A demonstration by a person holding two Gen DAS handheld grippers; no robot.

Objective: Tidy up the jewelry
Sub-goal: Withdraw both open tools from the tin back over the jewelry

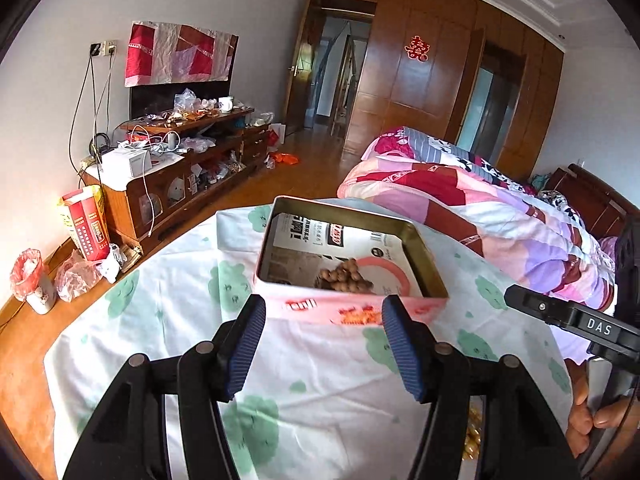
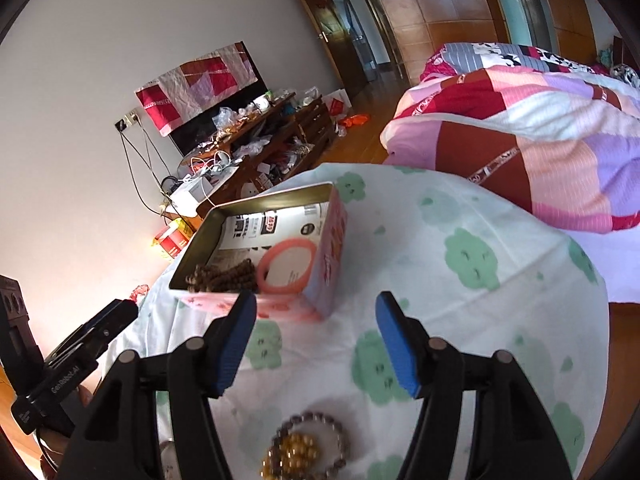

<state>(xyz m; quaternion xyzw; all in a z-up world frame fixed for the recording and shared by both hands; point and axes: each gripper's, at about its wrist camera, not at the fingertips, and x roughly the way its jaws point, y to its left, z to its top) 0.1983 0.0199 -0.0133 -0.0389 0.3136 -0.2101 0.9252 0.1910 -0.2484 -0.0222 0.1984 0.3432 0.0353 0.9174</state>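
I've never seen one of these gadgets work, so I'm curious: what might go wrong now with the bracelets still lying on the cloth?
The gold beads lie inside the grey bead bracelet, so the open right gripper might catch both, or only one. They sit low and blurred in its view, so aiming could be off. The tin stands near the cloth's edge; a nudge might push it toward that edge.

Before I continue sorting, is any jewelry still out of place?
Yes. A gold bead bracelet and a dark bead bracelet lie loose on the cloth, outside the tin box holding the wooden beads and pink bangle.
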